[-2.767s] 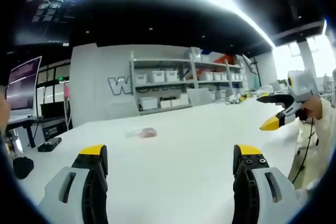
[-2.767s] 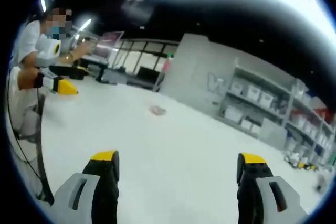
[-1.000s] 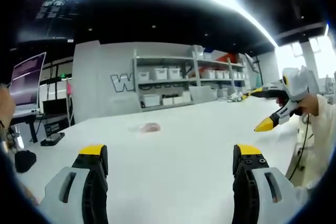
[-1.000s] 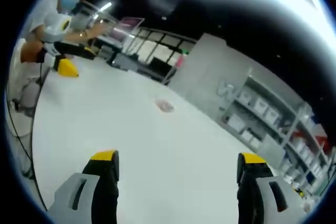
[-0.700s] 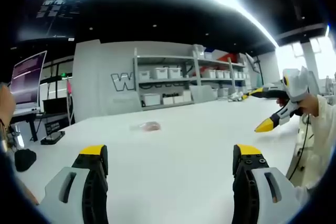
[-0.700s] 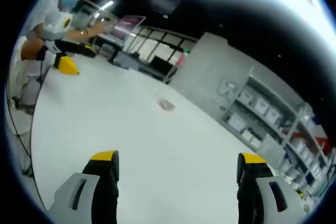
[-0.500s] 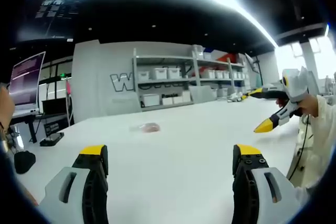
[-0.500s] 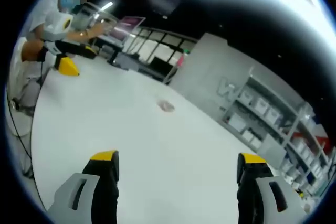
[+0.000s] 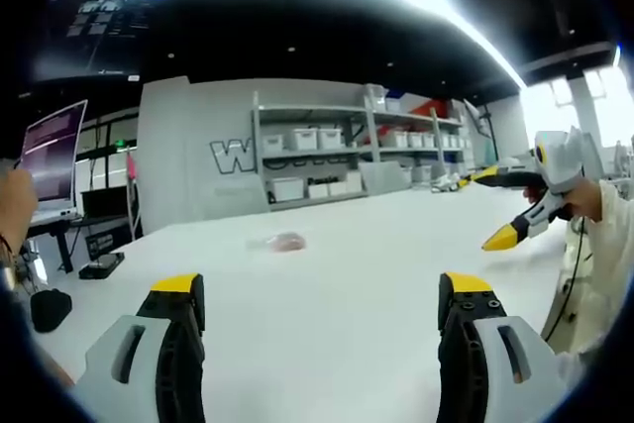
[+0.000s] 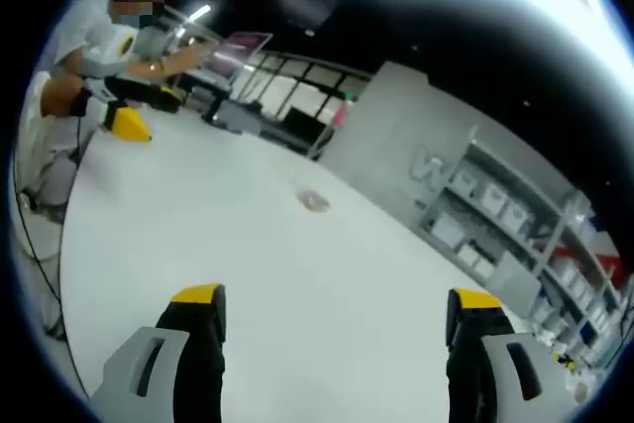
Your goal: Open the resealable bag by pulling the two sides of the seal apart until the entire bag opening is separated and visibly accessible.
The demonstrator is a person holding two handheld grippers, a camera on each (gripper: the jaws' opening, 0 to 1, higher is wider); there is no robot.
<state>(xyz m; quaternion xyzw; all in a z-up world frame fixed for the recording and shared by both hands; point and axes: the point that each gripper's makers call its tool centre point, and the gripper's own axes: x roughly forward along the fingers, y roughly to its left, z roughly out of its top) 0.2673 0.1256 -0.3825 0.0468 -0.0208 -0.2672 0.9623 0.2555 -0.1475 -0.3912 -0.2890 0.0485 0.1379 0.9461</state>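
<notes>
A small clear resealable bag [image 9: 285, 242] with something pinkish inside lies flat on the white table [image 9: 327, 284], far ahead of both grippers; it also shows as the bag [image 10: 315, 201] in the right gripper view. My left gripper [image 9: 322, 299] stands open with nothing between its jaws, well short of the bag. My right gripper [image 10: 335, 309] is open too, equally far from it. The right gripper [image 9: 515, 207] enters the left gripper view at the right edge, held in a hand. The left gripper [image 10: 124, 111] appears at the upper left of the right gripper view.
A person in a white top [image 10: 59, 76] stands at the table's edge. Shelves with white bins [image 9: 317, 160] line the back wall. A monitor [image 9: 45, 160] and dark items [image 9: 99, 266] sit at the left. A cable [image 10: 25, 225] hangs beside the table edge.
Almost nothing has moved over the last second; both views only drift slightly. Compared with 2.8 s ago, the right gripper view has rolled and come a little nearer the bag.
</notes>
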